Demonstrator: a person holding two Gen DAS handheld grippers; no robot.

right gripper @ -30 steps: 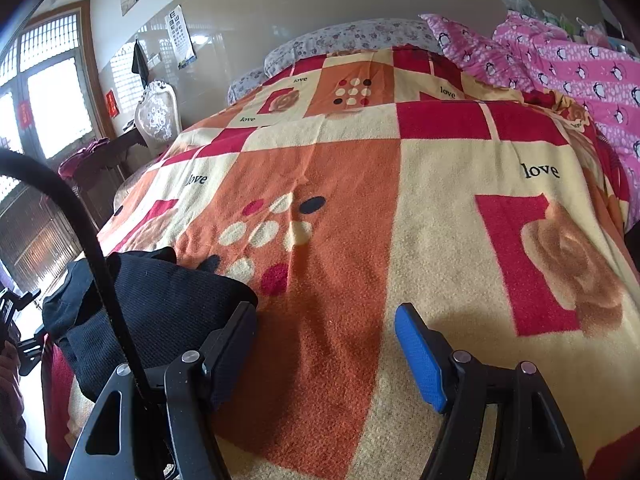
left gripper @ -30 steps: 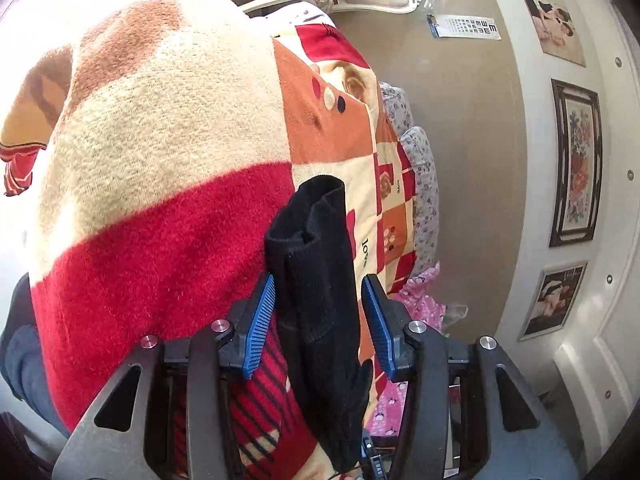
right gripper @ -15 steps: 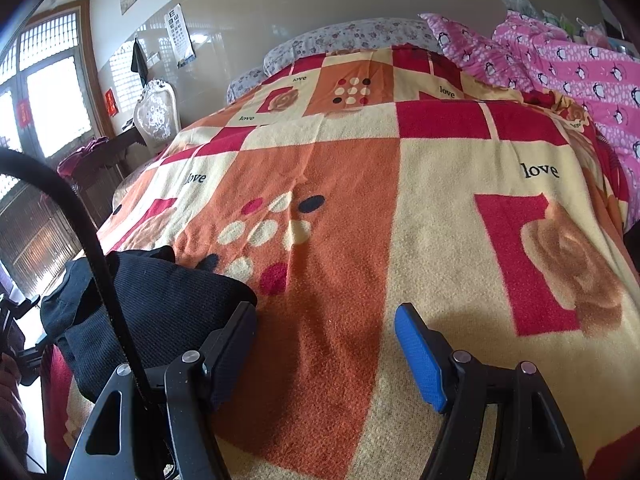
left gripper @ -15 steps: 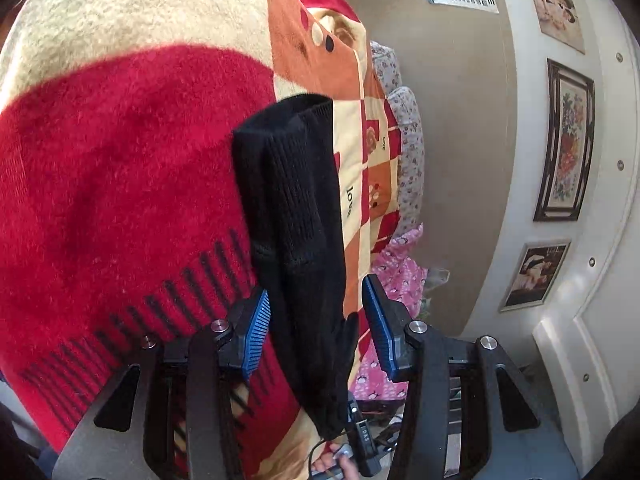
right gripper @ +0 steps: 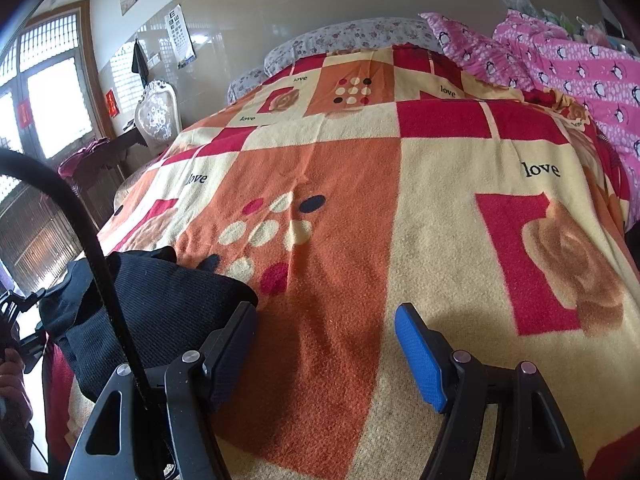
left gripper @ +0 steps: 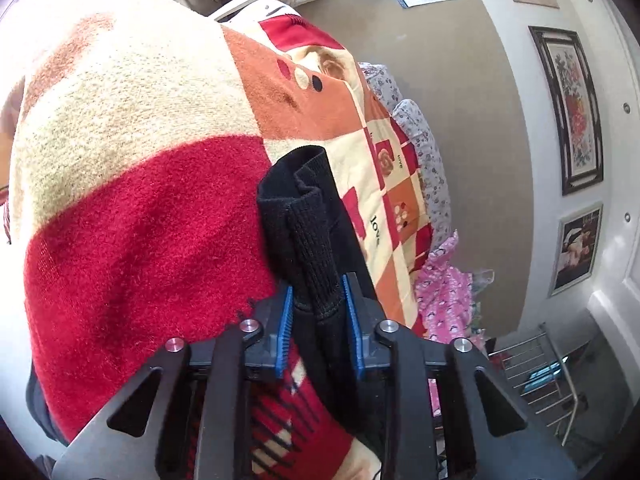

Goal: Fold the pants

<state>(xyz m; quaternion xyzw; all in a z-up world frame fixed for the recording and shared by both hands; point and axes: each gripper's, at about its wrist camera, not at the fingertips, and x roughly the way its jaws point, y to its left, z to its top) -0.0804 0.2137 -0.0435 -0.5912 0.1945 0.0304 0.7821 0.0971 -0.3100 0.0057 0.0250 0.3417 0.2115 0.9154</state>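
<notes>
Pants (left gripper: 316,240) fill the middle of my left wrist view: a black ribbed bundle, folded thick, lying on the red, cream and orange blanket (left gripper: 132,208) that covers the bed. My left gripper (left gripper: 317,322) has its jaws pressed in on the bundle from both sides, the blue pads (left gripper: 286,330) touching the knit. Beyond the bed I see framed pictures (left gripper: 572,108) on the wall and a pink penguin-print quilt (left gripper: 444,296) at the far edge.

From the right wrist view, the pants (right gripper: 160,312) sit at the near left corner of the blanket (right gripper: 340,168), just beside my right gripper (right gripper: 326,350). Its jaws are spread wide over bare blanket, pinching nothing; the left finger is close against the bundle. A black cable (right gripper: 80,232) arcs across the pants. The pink quilt (right gripper: 580,68) lies heaped at the far right.
</notes>
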